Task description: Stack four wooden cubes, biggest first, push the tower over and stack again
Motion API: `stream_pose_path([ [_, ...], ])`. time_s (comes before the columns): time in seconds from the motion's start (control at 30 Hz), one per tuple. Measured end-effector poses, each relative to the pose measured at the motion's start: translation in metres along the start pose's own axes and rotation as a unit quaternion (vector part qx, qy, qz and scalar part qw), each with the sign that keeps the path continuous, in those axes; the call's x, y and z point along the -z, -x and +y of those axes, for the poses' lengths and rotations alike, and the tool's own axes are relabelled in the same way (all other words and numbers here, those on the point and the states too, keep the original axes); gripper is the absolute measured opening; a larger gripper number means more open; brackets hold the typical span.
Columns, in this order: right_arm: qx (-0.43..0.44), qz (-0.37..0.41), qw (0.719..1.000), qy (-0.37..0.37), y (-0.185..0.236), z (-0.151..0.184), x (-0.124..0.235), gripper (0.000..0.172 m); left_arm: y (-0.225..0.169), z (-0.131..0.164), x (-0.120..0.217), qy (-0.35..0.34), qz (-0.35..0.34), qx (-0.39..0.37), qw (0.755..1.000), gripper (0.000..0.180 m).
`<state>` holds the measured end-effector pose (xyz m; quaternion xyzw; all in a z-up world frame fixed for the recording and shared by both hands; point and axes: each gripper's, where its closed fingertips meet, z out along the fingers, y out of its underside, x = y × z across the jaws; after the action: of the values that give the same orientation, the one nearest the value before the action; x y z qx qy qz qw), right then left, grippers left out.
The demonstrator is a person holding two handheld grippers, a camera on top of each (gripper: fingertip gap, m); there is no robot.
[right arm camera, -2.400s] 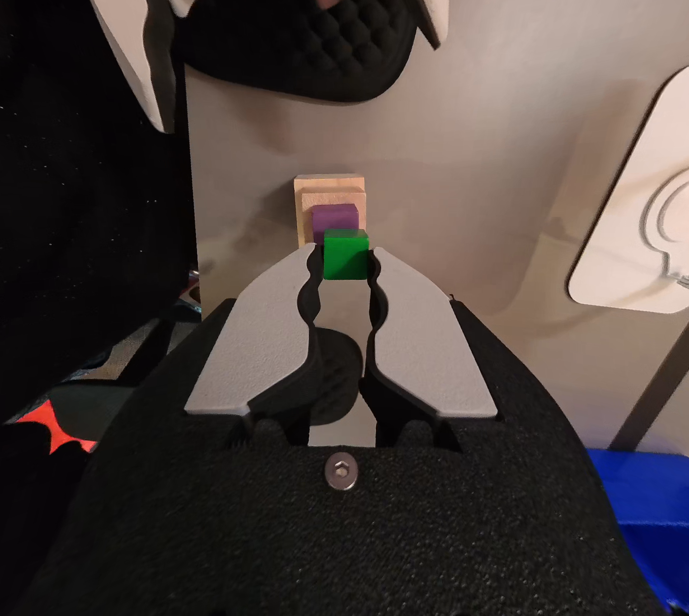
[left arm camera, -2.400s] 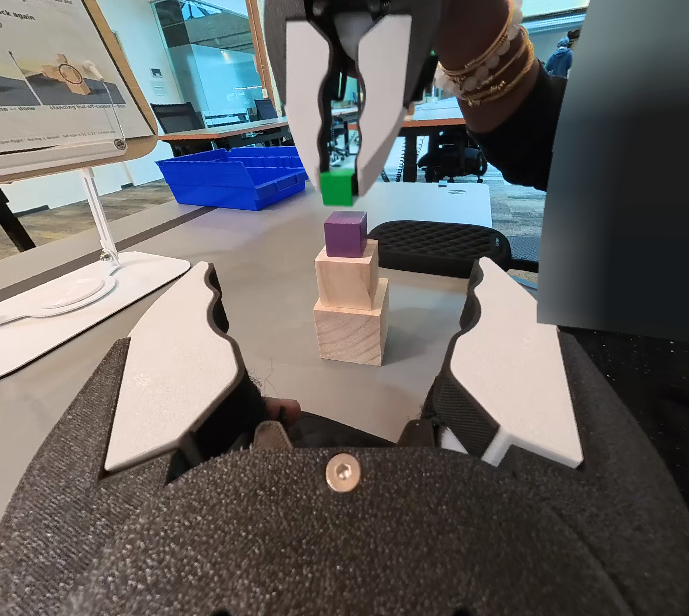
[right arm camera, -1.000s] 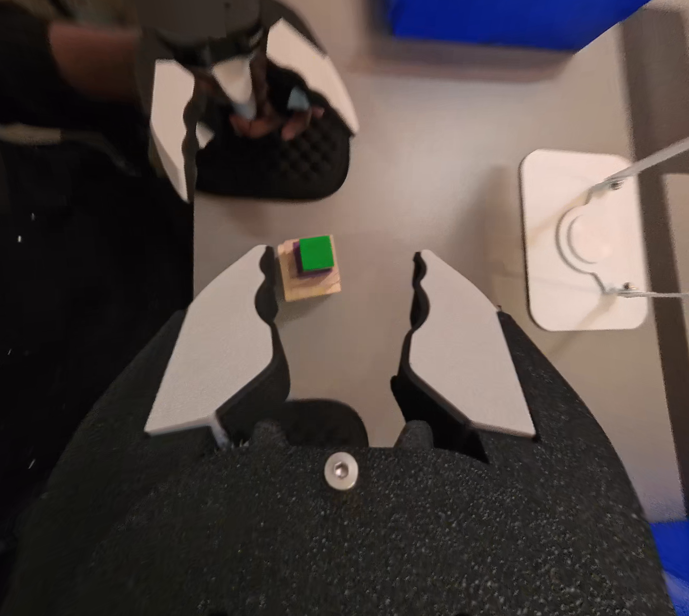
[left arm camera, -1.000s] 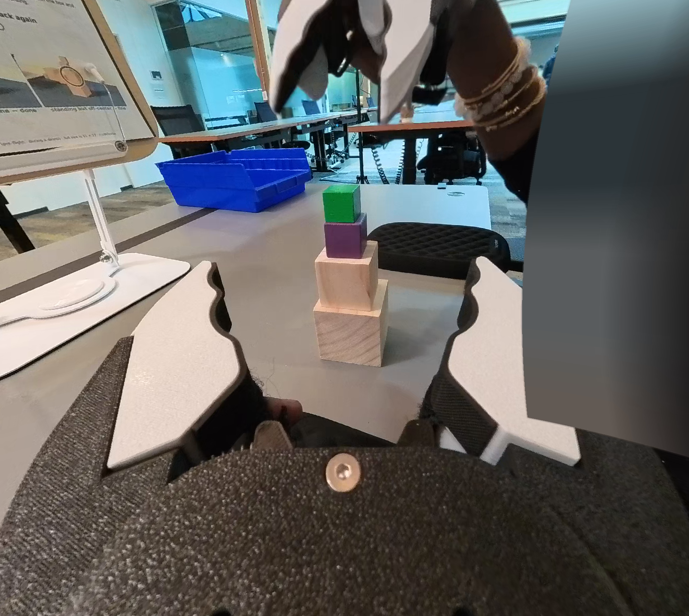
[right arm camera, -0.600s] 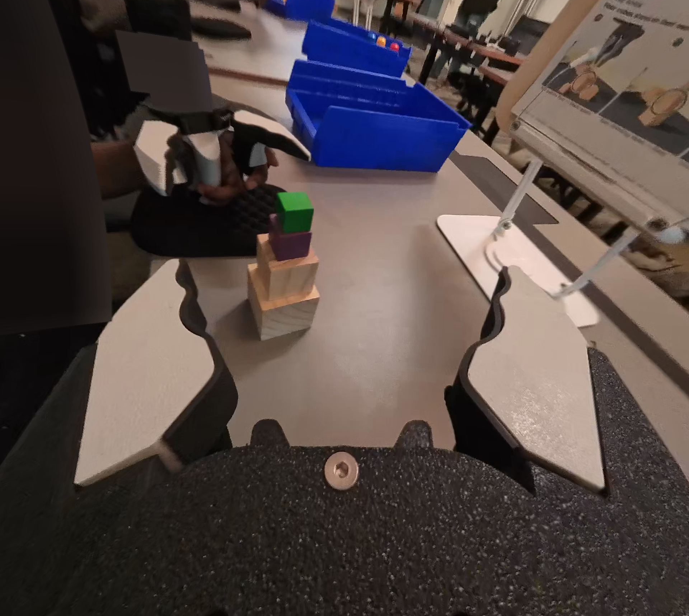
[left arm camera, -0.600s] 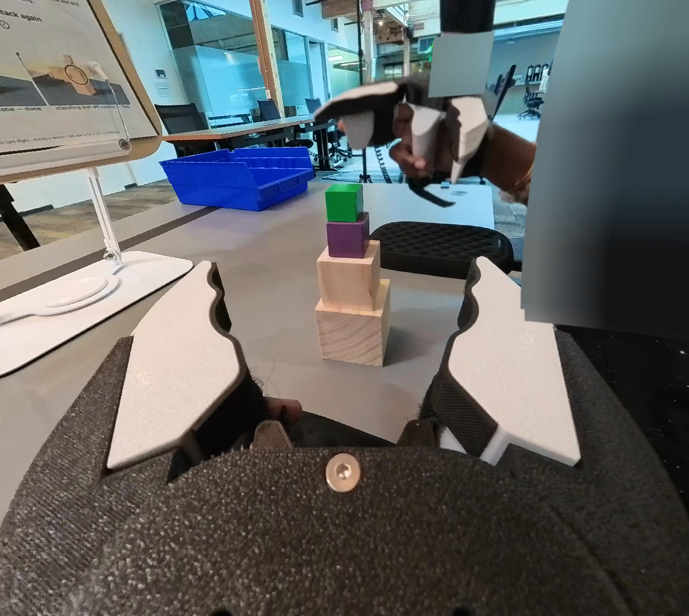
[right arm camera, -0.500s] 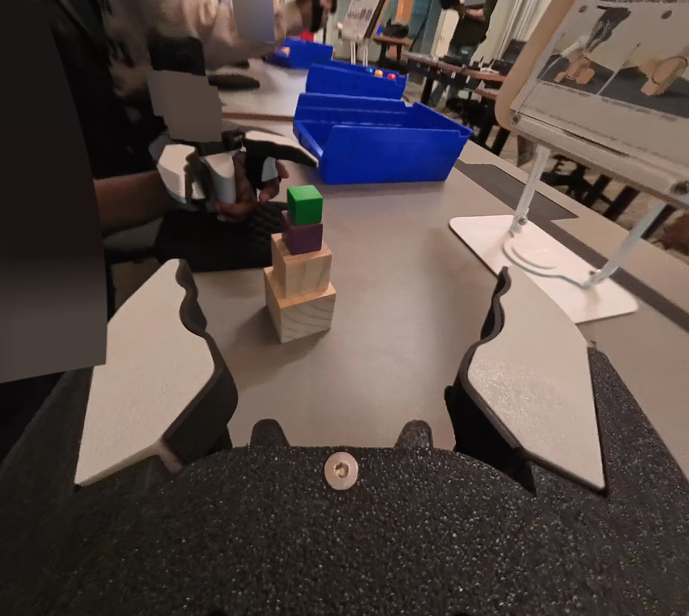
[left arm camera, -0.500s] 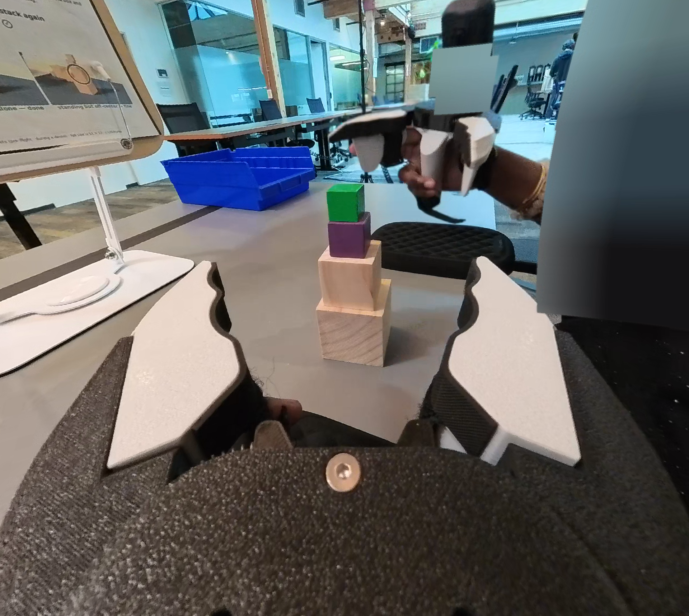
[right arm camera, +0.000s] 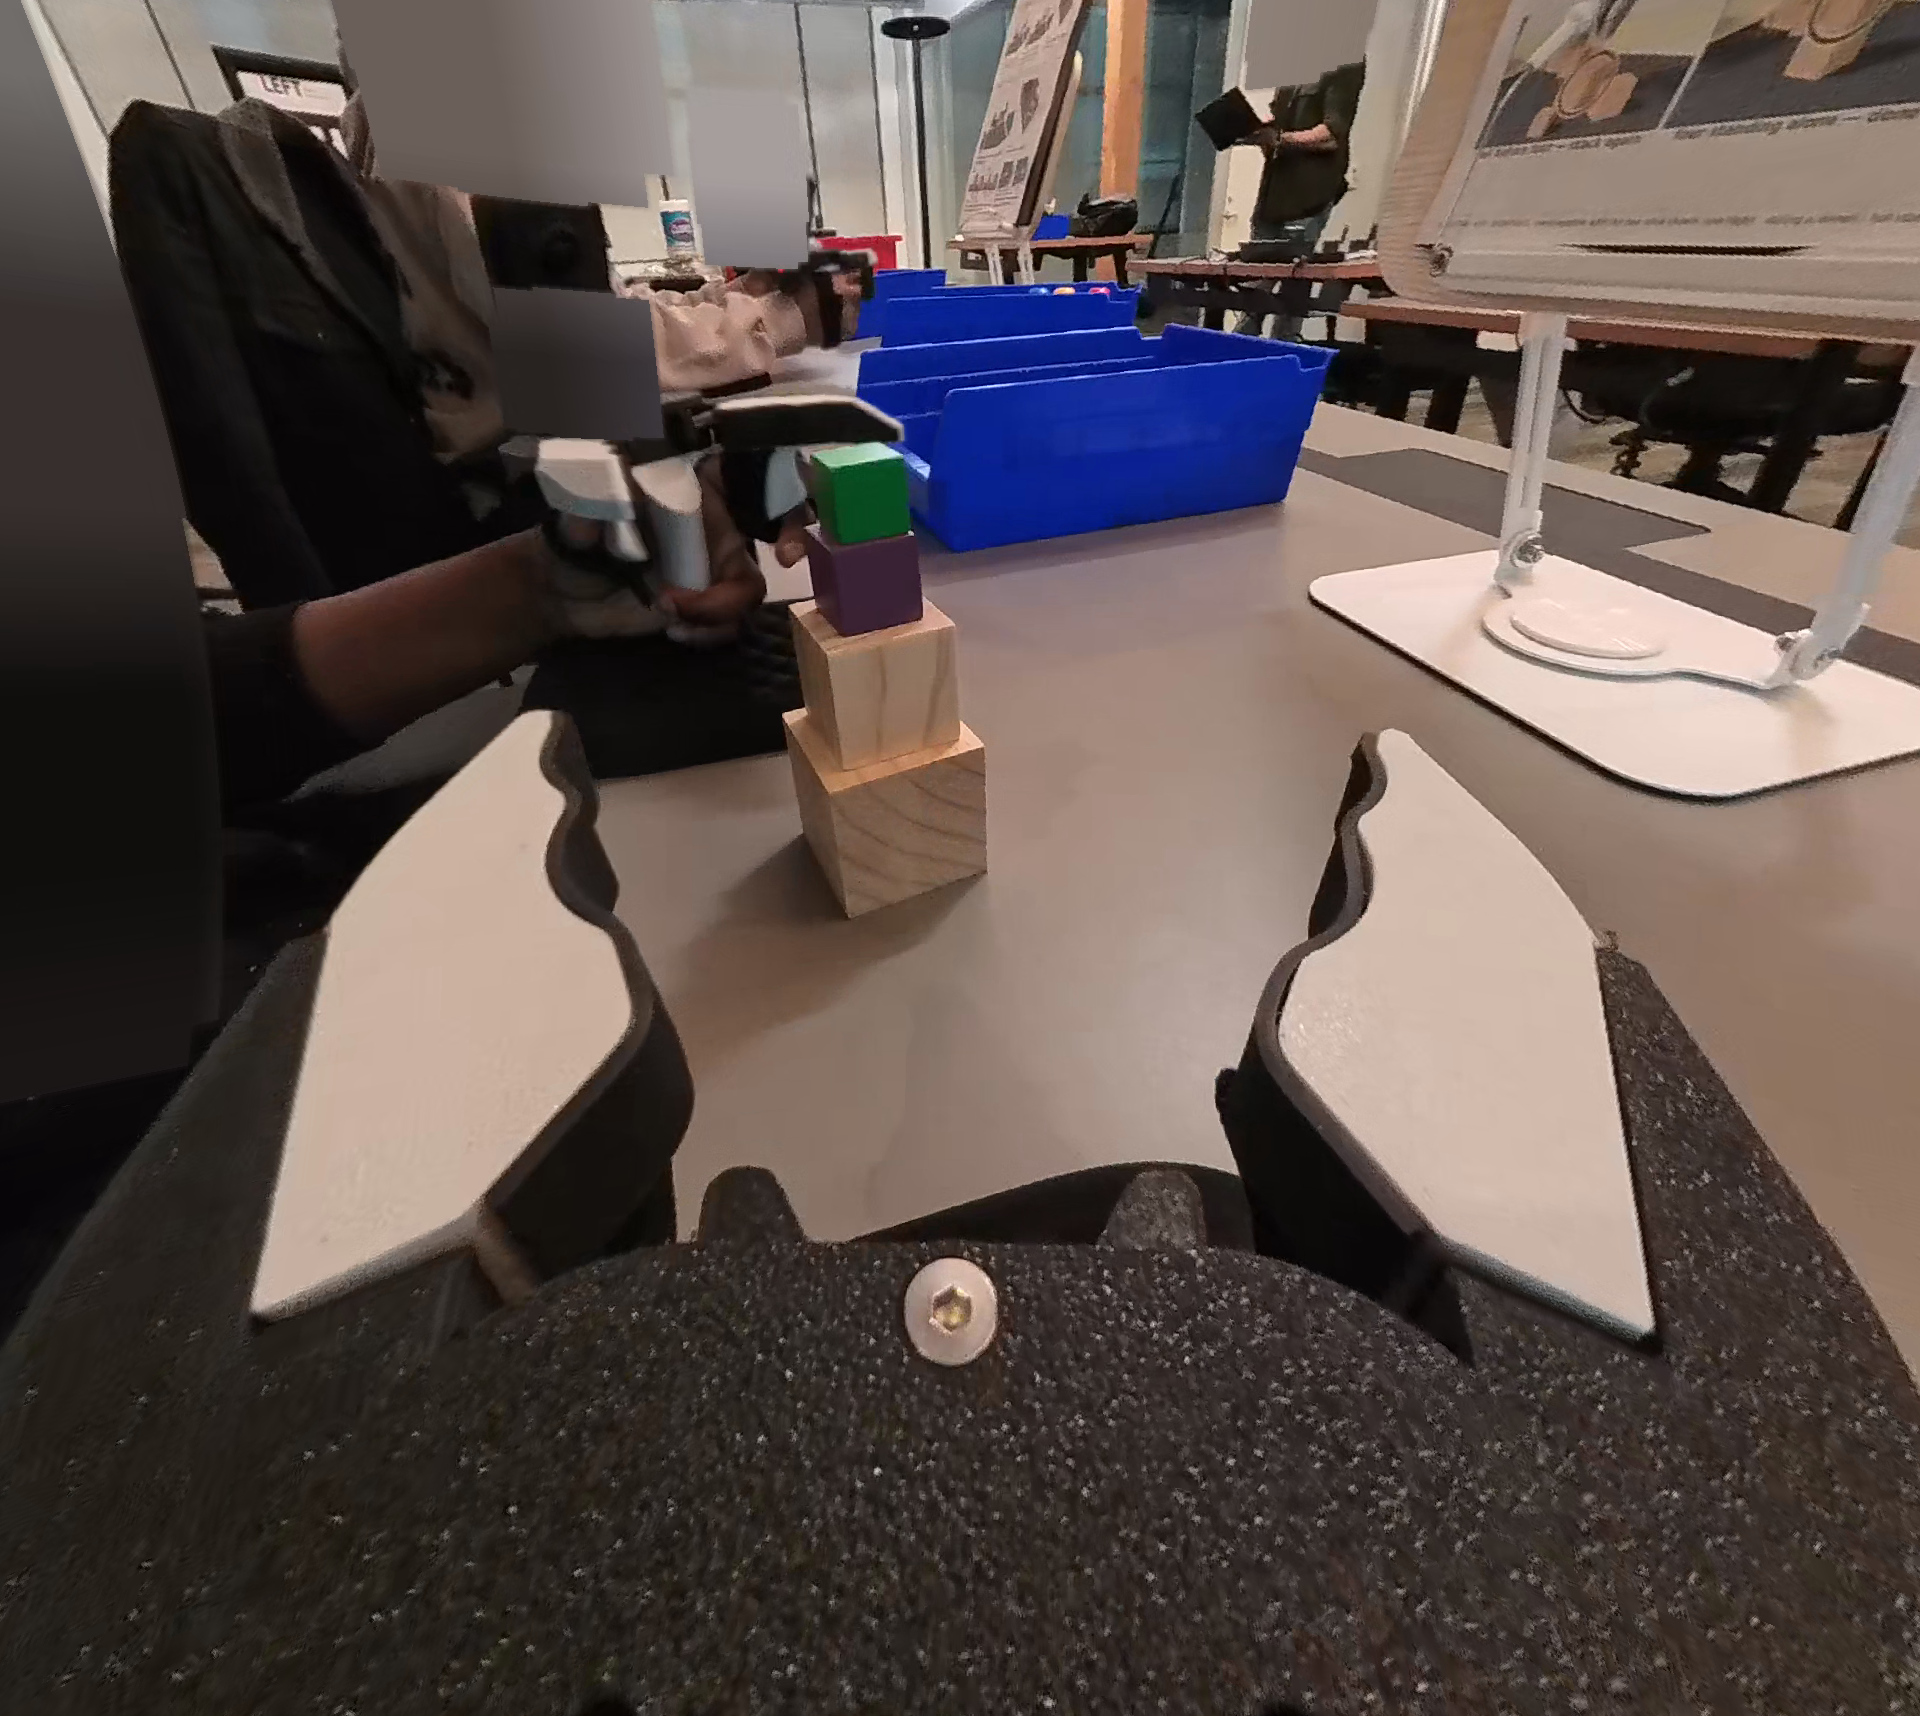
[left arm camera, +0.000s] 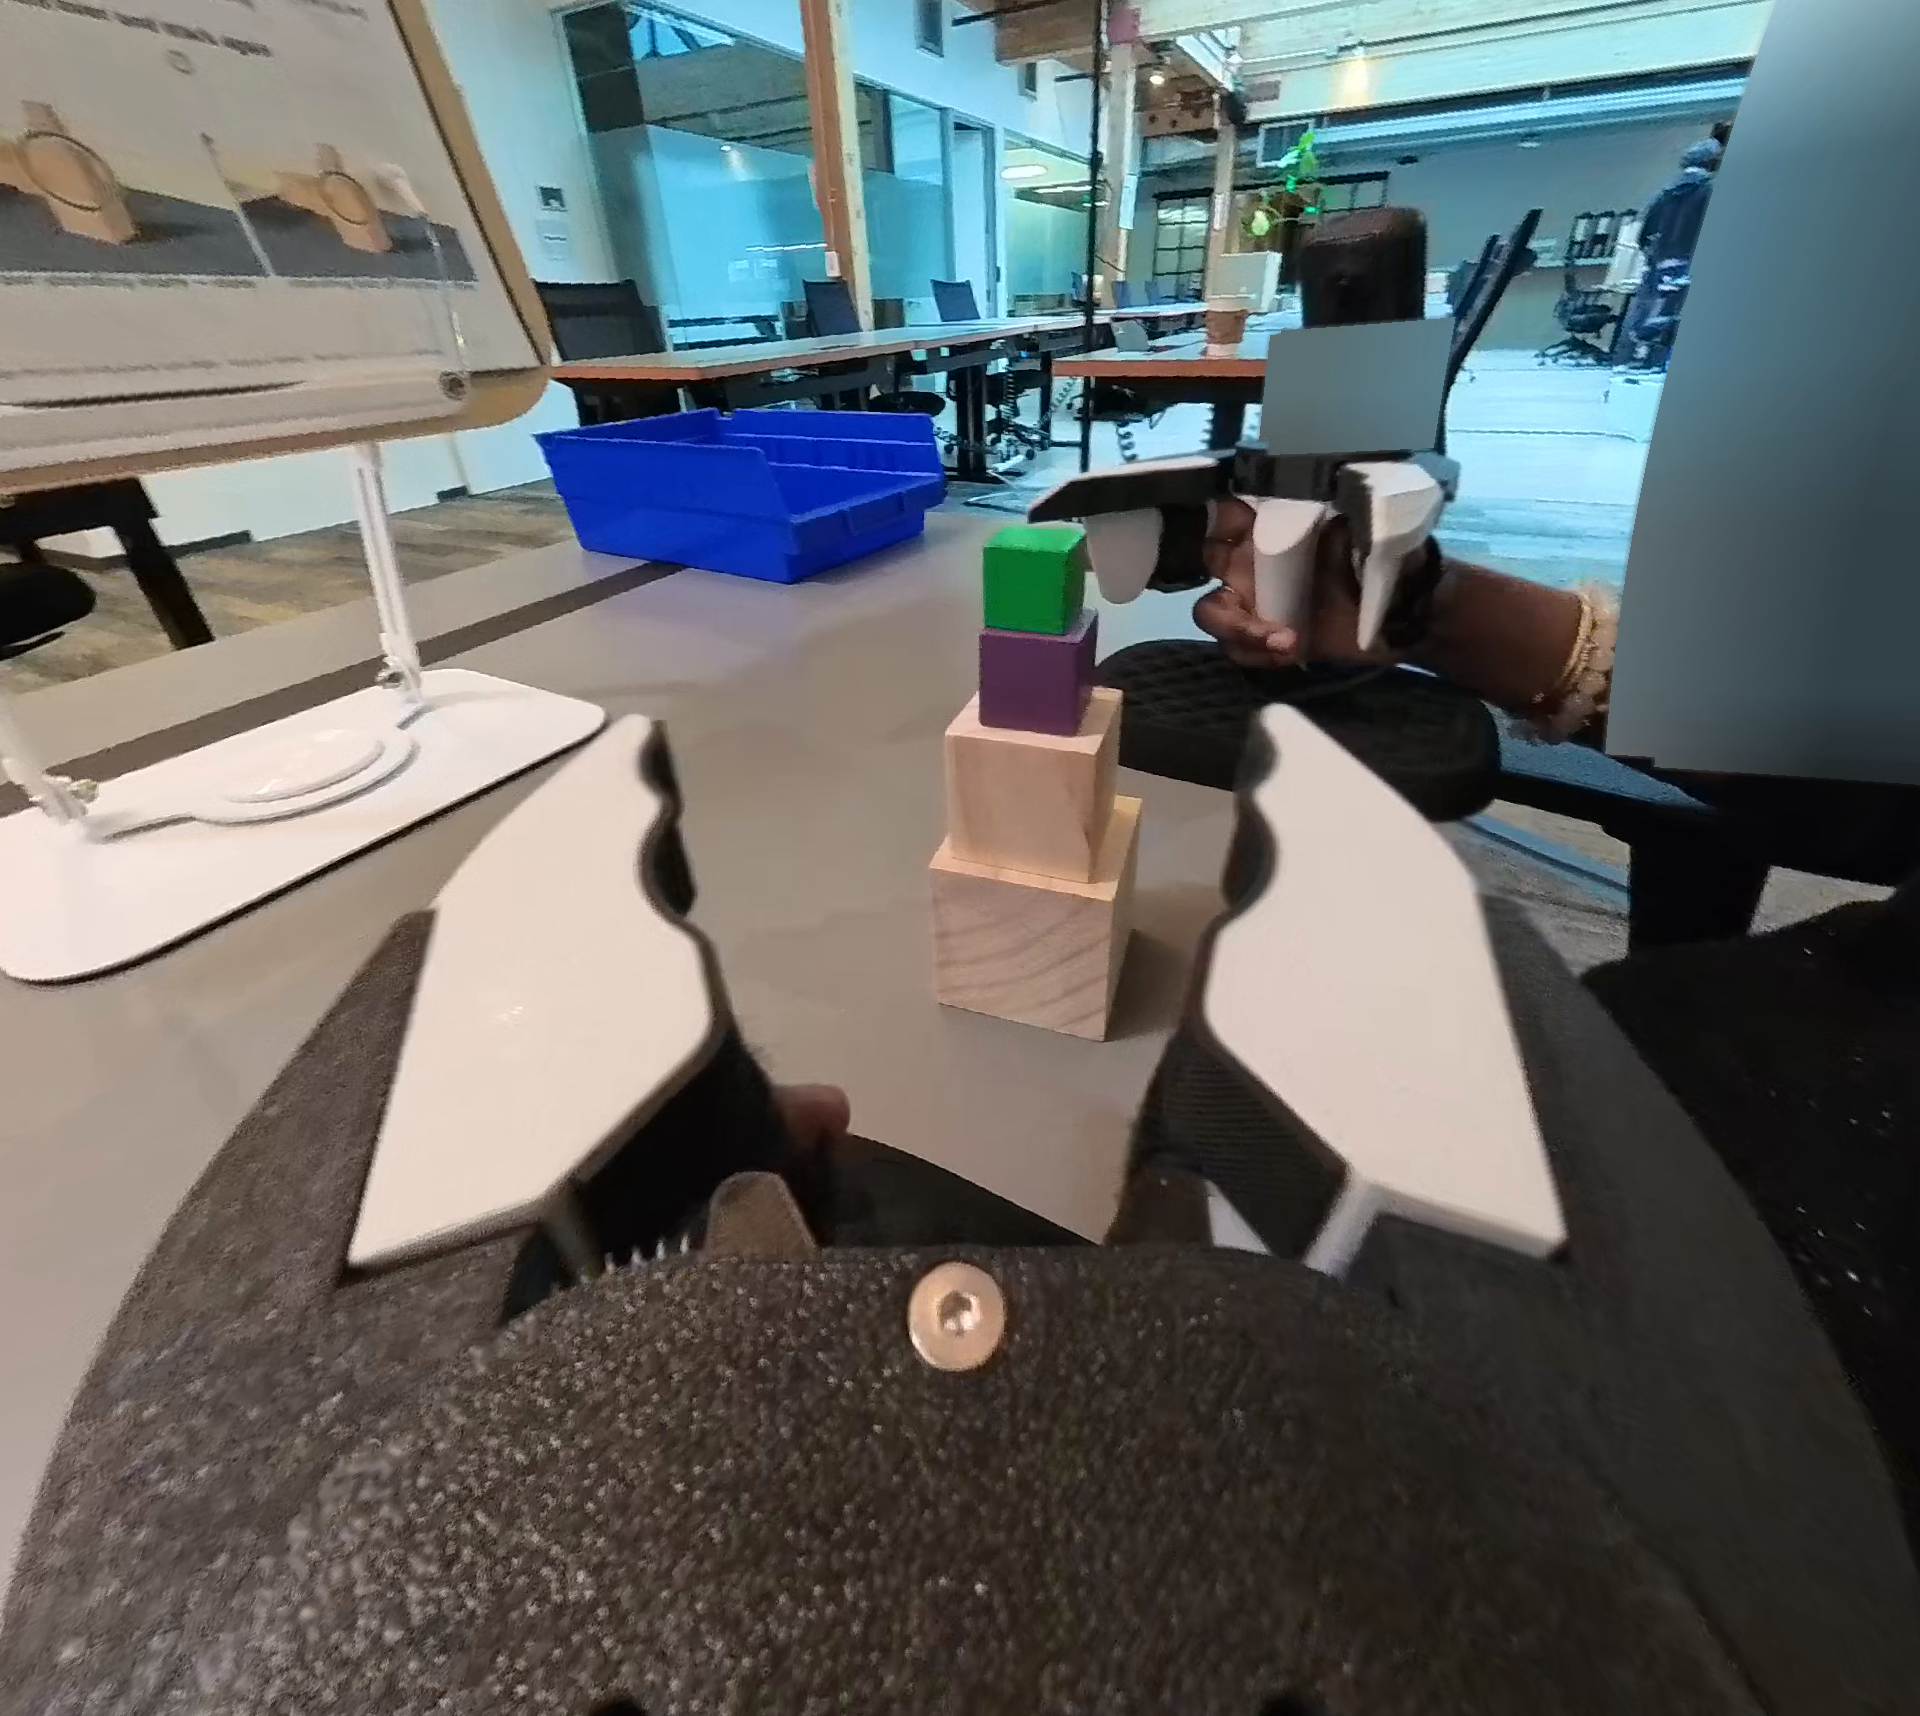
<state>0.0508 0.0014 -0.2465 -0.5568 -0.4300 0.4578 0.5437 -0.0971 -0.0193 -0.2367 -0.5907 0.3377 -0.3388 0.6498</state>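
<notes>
Both my grippers, left point(left arm camera: 956, 835) and right point(right arm camera: 971, 835), are spread wide and hold nothing. The four-cube tower point(right arm camera: 883, 710) stands on the grey table point(right arm camera: 1143, 783) between them, green cube point(left arm camera: 1034, 578) topmost. I judge steadiness matters most: I'd keep both sets of fingers off the stack.

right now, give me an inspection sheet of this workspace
surface: grey table, bare around the stack
things: green cube on purple cube on two wooden cubes, smaller one above; tower upright
clutter: blue bin; white stand base carrying a printed board; black pad
grippers: left gripper open, holding nothing, tower just ahead; right gripper open, holding nothing, facing the tower
cables: nothing seen
surroundings: open office, desks, chairs, more blue bins, people in the background
</notes>
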Motion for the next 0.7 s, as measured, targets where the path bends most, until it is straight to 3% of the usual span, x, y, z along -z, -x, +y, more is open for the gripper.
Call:
stream_pose_path([
  [0.03,-0.002,0.002,1.000,-0.002,-0.001,0.000,0.001,0.131,0.001,-0.002,0.001,0.001,-0.010,-0.003,1.000,0.084],
  [0.07,-0.002,0.002,1.000,-0.006,-0.001,-0.001,0.001,0.131,-0.001,-0.003,0.002,0.008,-0.016,-0.007,1.000,0.052],
  [0.1,-0.003,0.002,1.000,-0.011,-0.001,-0.002,0.002,0.130,-0.003,0.000,0.003,0.031,-0.021,-0.010,0.999,0.009],
  [0.13,-0.003,0.002,1.000,-0.015,-0.001,-0.003,0.003,0.130,-0.001,0.006,0.003,0.070,-0.042,-0.011,0.997,0.000],
  [0.2,-0.003,0.002,1.000,-0.017,-0.001,-0.003,0.004,0.130,-0.010,0.019,0.001,0.140,-0.049,-0.034,0.988,0.000],
  [0.43,0.006,0.003,1.000,-0.009,0.000,-0.001,0.002,0.123,-0.024,0.048,-0.022,0.272,-0.053,-0.020,0.961,0.000],
  [0.5,0.011,0.003,1.000,-0.007,0.001,-0.001,0.002,0.120,-0.014,0.052,-0.025,0.291,-0.076,-0.032,0.953,0.000],
  [0.7,0.011,0.002,1.000,-0.009,0.001,-0.001,0.003,0.115,-0.017,0.061,-0.038,0.312,-0.053,-0.014,0.948,0.000],
])
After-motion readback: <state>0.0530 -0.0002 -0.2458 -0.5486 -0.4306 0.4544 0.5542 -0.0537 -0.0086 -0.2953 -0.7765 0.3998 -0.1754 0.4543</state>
